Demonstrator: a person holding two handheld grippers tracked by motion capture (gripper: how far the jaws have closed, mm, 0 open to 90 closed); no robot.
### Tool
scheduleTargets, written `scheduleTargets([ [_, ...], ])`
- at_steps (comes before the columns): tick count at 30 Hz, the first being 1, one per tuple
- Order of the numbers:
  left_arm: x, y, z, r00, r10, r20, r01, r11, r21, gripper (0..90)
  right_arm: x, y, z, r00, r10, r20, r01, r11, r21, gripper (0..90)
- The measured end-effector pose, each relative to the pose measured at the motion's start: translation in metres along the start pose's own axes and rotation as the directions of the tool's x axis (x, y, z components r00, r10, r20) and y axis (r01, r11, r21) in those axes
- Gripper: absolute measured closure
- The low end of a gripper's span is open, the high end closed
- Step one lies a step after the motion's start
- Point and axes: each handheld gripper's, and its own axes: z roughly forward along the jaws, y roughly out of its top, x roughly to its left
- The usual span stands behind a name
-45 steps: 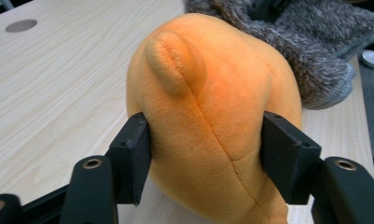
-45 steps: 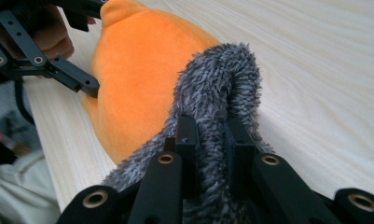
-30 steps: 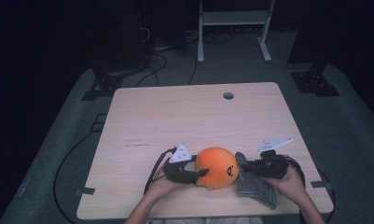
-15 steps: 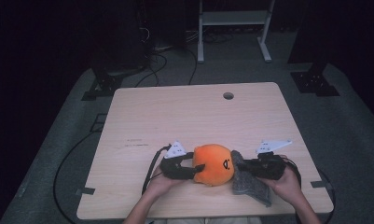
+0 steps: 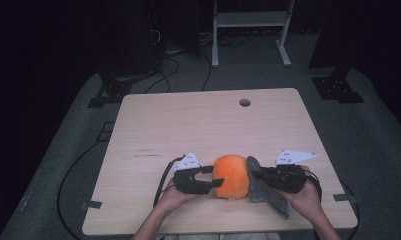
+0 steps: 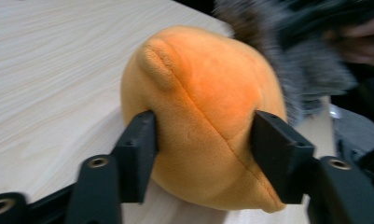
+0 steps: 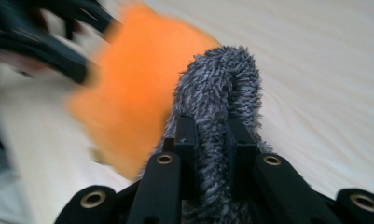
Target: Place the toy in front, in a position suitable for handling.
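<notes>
Fingers (image 6: 138,154) pinch orange plush (image 6: 203,116) on pale wooden table (image 5: 188,125) (dark room).

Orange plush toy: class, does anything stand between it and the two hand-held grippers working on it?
Nothing visible does. The left hand-held gripper has its pads on both sides of the orange plush toy, its jaws having just closed further. The right hand-held gripper is shut on the grey fuzzy cloth, which lies against the toy's other side.

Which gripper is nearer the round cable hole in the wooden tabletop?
Right, narrowly. The right gripper, shut on the fuzzy grey cloth, lies almost straight below the hole; the left gripper, clamping the orange plush ball, lies farther left.
</notes>
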Motion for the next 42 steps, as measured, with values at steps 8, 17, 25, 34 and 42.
scheduleTargets([
  [8,-0.002,0.001,0.001,1.0000,-0.007,-0.007,0.007,1.0000,0.001,47.9,0.020,0.005,0.012,0.9956,-0.093,-0.011,0.093,0.995,0.033,77.6],
  [17,0.003,-0.001,0.001,0.9991,-0.036,-0.022,0.036,0.9993,0.010,47.7,0.062,0.006,0.030,0.9649,-0.250,-0.082,0.255,0.965,0.058,77.2],
  [25,0.004,-0.002,0.002,0.9996,-0.020,-0.018,0.020,0.9997,0.015,46.9,0.029,0.007,0.008,0.9907,-0.127,-0.048,0.128,0.992,0.007,77.2],
  [34,-0.006,0.003,0.004,0.9991,0.042,-0.003,-0.042,0.9991,0.006,46.1,0.014,0.008,0.001,0.9963,-0.076,-0.039,0.077,0.997,0.022,77.0],
  [42,-0.019,0.007,0.005,0.9936,0.110,-0.026,-0.109,0.9939,0.014,46.6,0.021,0.016,0.007,0.9910,-0.107,-0.081,0.111,0.993,0.044,76.9],
])
